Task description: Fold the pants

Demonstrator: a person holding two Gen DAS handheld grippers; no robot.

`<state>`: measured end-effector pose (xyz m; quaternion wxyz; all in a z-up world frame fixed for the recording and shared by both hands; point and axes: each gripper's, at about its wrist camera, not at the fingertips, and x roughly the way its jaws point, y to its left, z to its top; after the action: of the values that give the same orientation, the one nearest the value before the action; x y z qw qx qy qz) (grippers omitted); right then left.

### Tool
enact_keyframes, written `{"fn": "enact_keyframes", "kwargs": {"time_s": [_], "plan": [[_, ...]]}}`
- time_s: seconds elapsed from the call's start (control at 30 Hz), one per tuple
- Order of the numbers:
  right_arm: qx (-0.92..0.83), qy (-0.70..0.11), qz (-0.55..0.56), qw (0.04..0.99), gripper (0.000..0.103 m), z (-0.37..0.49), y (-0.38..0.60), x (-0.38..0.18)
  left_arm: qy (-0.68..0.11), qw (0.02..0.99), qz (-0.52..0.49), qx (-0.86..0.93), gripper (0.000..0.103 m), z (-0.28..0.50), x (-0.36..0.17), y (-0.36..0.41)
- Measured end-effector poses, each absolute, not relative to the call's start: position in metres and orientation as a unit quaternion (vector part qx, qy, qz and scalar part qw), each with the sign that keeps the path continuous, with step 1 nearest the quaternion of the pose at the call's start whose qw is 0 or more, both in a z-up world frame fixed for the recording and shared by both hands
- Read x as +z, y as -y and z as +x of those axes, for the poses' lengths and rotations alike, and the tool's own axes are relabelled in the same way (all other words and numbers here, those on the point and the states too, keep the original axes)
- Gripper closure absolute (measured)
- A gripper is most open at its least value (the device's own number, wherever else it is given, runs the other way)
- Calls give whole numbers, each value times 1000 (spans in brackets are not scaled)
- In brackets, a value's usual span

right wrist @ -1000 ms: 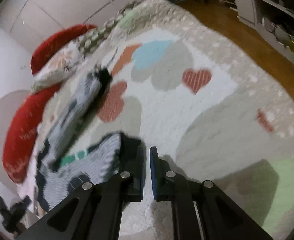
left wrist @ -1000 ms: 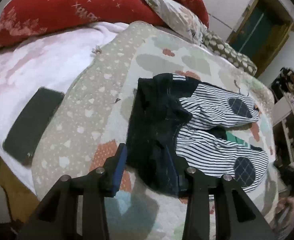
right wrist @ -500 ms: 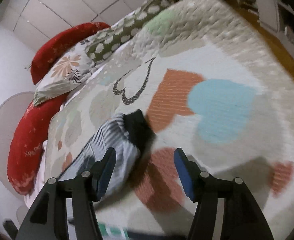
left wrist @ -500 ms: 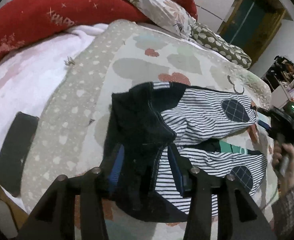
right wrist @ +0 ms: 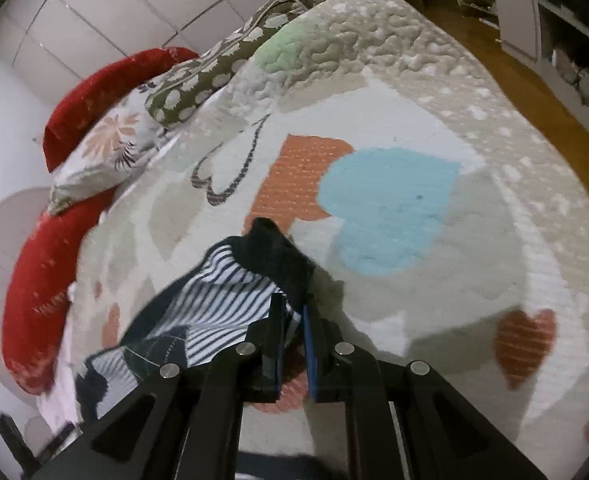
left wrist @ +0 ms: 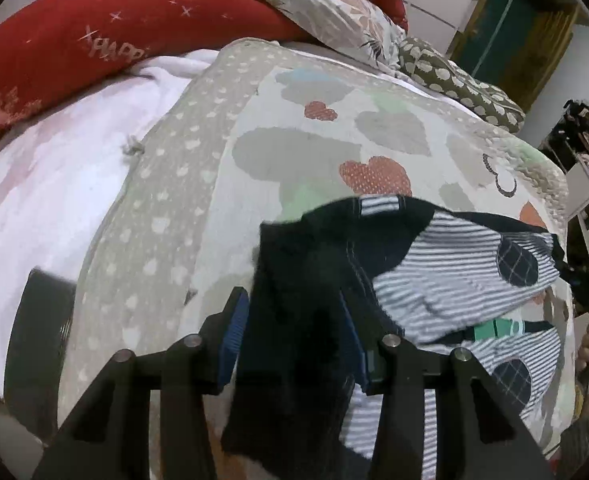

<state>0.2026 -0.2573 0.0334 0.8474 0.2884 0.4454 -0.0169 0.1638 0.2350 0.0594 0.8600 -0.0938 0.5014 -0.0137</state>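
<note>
Left wrist view: the left gripper [left wrist: 294,344] is clamped on the dark waistband end of the pants [left wrist: 446,280], blue pads pressing a thick bunch of navy cloth. The striped legs run toward three o'clock across the heart-print quilt [left wrist: 222,208]; a red bolster [left wrist: 106,32] lies at eleven o'clock, a black phone [left wrist: 40,332] at eight.

Right wrist view: the right gripper [right wrist: 293,344] has just snapped together, pinching a striped leg end by its black cuff at the frame's centre. The pants [right wrist: 222,300] trail off toward eight o'clock over the quilt [right wrist: 474,264].
</note>
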Motion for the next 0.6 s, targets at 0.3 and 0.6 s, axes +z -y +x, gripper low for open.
{"fn": "enact_keyframes", "kwargs": {"time_s": [0.3, 0.6], "plan": [[78, -447, 107, 885, 31, 237, 199, 83, -537, 839, -20, -83, 49, 229, 38, -205], [118, -526, -93, 837, 31, 302, 128, 35, -577, 801, 24, -159, 36, 276, 6, -174]]}}
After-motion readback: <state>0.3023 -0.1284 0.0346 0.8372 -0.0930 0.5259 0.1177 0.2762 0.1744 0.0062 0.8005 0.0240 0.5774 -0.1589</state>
